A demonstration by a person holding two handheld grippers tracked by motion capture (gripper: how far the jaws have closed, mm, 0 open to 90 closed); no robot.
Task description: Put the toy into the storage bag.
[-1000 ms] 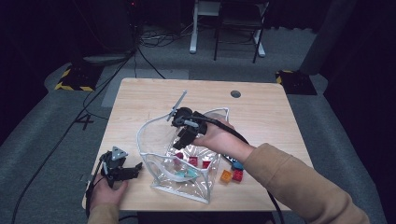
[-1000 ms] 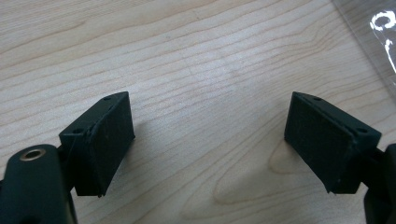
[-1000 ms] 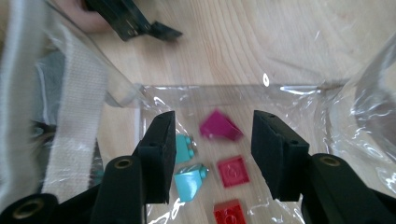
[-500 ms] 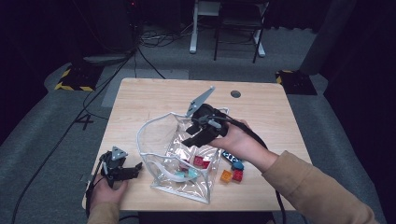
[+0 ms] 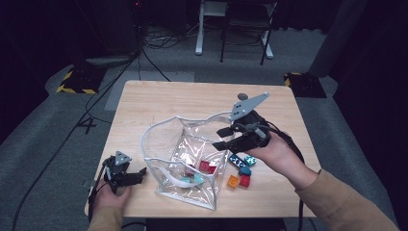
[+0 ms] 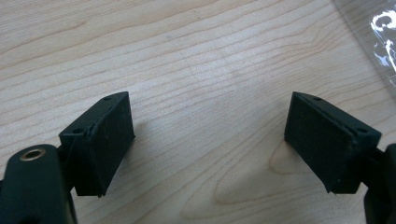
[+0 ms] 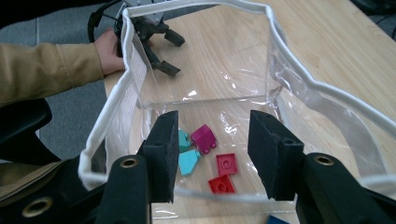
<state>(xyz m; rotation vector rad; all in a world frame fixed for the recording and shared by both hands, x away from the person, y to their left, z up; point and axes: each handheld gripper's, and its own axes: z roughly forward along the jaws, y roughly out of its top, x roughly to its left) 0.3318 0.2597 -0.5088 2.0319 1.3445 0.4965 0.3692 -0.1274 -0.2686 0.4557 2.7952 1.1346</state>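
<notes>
From the high view: the right hand-held gripper (image 5: pixel 222 138) hangs over the right rim of the clear bag (image 5: pixel 166 144), jaws apart and pointing left toward the bag's mouth, nothing between them. The loose bricks (image 5: pixel 242 168) lie on the worktop (image 5: pixel 159 101) just beneath and slightly toward the person from that hand, so the right hand is plainly the nearer one, and I'd judge a pick means dipping down and back. The left hand-held gripper (image 5: pixel 137 174) sits low at the near left corner, just beside the bag's left wall. The bricks run together at this size; their count and long axes are hard to call.

Left gripper view: jaws wide apart over bare wood, empty. A sliver of clear plastic (image 6: pixel 373 37) cuts in at the top right.

Right gripper view: jaws parted and empty, looking straight down into the bag. On its floor lie two teal bricks (image 7: pixel 187 156), a magenta brick (image 7: pixel 204 137) and two red plates (image 7: pixel 223 173). A blue brick (image 7: pixel 279 219) is cut off at the bottom edge. The far gripper shows through the plastic, beyond the bag.
</notes>
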